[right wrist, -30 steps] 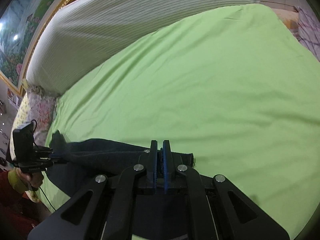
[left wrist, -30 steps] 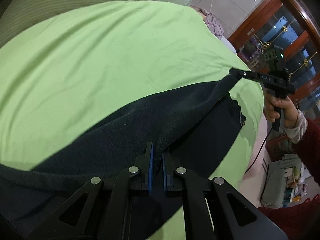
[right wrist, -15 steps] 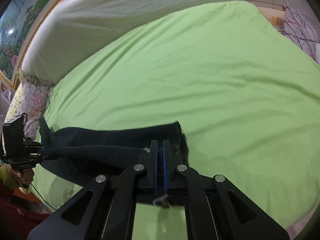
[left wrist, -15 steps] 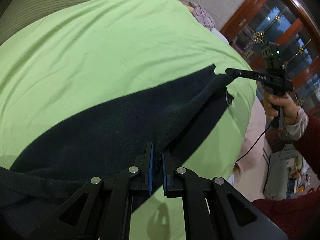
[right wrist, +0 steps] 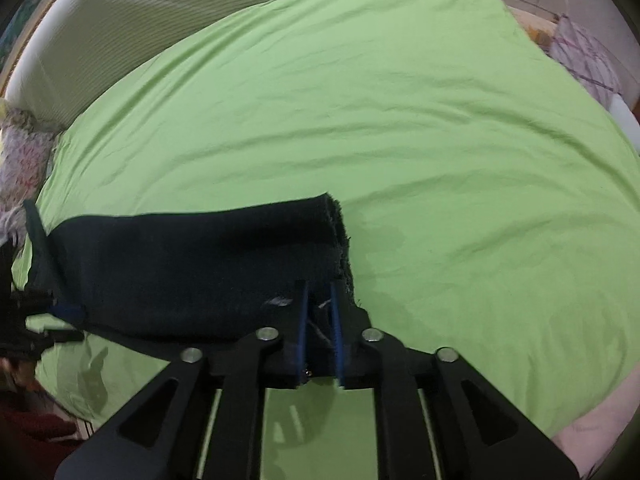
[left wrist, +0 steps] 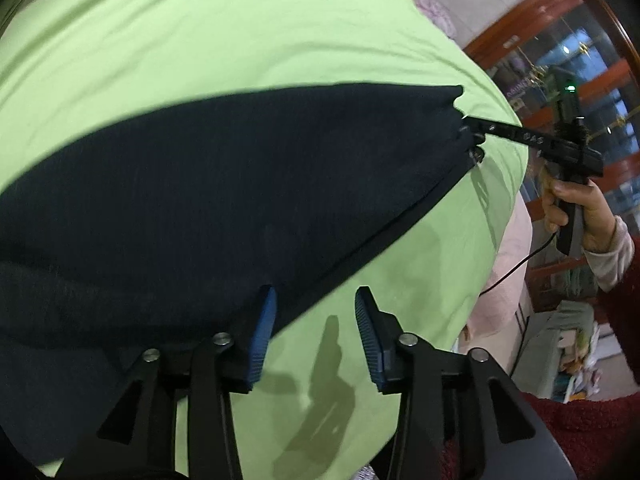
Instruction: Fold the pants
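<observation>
Dark navy pants (left wrist: 224, 184) lie flat on the green bedsheet (left wrist: 240, 32), folded lengthwise. In the left wrist view my left gripper (left wrist: 316, 300) is open just above the near edge of the pants, holding nothing. The right gripper (left wrist: 466, 128) shows at the far hem end, held by a hand. In the right wrist view the right gripper (right wrist: 319, 292) has its jaws slightly parted around the frayed hem corner of the pants (right wrist: 192, 264), with a few threads between the pads. The left gripper is a dark blurred shape at the far left edge.
A striped white duvet (right wrist: 168, 12) lies at the head of the bed. A floral pillow (right wrist: 20, 148) sits at the left bed edge and a checked cloth (right wrist: 584, 60) at the right. Wooden doors and room clutter (left wrist: 568, 80) stand beyond the bed edge.
The pants were lowered and laid flat on the sheet. My left gripper opened and let go of the cloth. My right gripper's jaws have parted slightly at the hem.
</observation>
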The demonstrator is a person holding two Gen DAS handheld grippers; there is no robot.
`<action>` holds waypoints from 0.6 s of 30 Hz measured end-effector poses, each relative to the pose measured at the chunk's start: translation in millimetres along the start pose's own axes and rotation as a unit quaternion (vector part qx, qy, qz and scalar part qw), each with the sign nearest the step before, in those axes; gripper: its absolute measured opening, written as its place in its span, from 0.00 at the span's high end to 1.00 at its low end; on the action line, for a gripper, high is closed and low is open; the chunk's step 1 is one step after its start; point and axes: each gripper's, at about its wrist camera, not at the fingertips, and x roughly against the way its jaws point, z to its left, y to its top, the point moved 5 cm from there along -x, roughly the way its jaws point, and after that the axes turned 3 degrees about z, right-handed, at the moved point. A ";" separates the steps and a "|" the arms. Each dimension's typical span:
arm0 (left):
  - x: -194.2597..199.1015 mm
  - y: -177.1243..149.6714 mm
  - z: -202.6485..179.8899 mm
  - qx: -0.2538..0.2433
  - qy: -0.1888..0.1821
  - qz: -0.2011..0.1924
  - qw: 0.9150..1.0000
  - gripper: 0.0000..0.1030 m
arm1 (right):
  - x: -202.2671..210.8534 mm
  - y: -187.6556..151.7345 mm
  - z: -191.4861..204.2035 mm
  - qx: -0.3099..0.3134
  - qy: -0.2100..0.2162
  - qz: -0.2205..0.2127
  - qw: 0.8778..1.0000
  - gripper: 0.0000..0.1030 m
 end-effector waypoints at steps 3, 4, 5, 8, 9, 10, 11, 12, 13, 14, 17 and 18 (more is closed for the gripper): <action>9.2 -7.0 6.4 0.034 -0.004 -0.011 0.999 0.50 | 23.2 5.5 -0.1 -0.032 0.017 -0.045 0.998 0.58; 13.1 -9.2 10.5 0.048 -0.001 -0.016 0.999 0.47 | 29.7 7.1 2.9 -0.037 0.026 -0.059 0.997 0.55; 19.2 -10.6 16.7 0.066 -0.002 -0.022 0.998 0.44 | 34.4 8.2 7.2 -0.040 0.037 -0.070 0.996 0.49; 43.1 -12.2 35.2 0.124 -0.005 -0.057 0.991 0.43 | 39.7 9.4 37.0 -0.030 0.080 -0.080 0.993 0.46; 54.0 -12.8 45.0 0.150 -0.002 -0.069 0.986 0.41 | 37.0 9.9 48.4 -0.023 0.088 -0.079 0.993 0.46; 58.0 -14.0 47.7 0.161 0.000 -0.075 0.984 0.41 | 34.7 8.9 58.8 -0.015 0.097 -0.076 0.992 0.46; 65.3 -14.1 55.3 0.181 0.005 -0.082 0.980 0.40 | 30.9 8.0 72.5 -0.006 0.112 -0.071 0.991 0.46; 75.1 -14.2 66.9 0.209 0.009 -0.091 0.974 0.38 | 28.5 7.4 83.1 0.000 0.124 -0.067 0.990 0.46; 79.3 -14.0 72.5 0.223 0.011 -0.093 0.970 0.36 | 23.6 6.7 97.0 0.010 0.135 -0.059 0.989 0.46; 84.7 -13.6 83.4 0.246 0.013 -0.093 0.965 0.35 | 20.3 5.5 110.1 0.021 0.142 -0.051 0.988 0.46; 101.9 -9.3 114.4 0.315 0.012 -0.105 0.943 0.35 | 13.3 -2.4 150.6 0.060 0.177 -0.031 0.982 0.46; 108.4 -6.5 127.2 0.340 0.020 -0.107 0.934 0.35 | 10.2 -3.8 163.5 0.074 0.187 -0.025 0.979 0.46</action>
